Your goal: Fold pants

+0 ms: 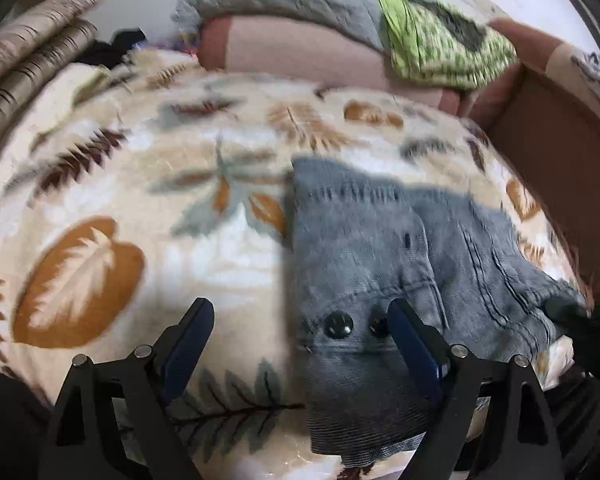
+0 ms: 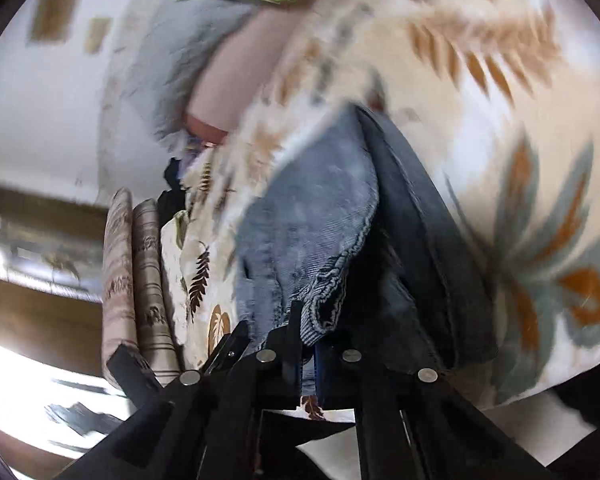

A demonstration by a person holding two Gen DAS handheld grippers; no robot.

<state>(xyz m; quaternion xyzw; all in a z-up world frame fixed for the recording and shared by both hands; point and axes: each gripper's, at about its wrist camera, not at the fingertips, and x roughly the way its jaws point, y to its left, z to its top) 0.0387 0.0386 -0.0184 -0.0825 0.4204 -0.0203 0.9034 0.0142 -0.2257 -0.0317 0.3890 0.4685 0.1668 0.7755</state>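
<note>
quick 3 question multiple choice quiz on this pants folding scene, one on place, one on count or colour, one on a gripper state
1. The pants lie on: A a leaf-print blanket; B a wooden floor; C a glass table.
2. Dark round buttons at the waistband: A none; B two; C five.
3. The right gripper is: A wide open; B out of view; C shut on the pants.

Answers: 1 A, leaf print surrounds the denim. 2 B, two sit side by side near the left gripper. 3 C, denim is pinched between its closed fingers.
</note>
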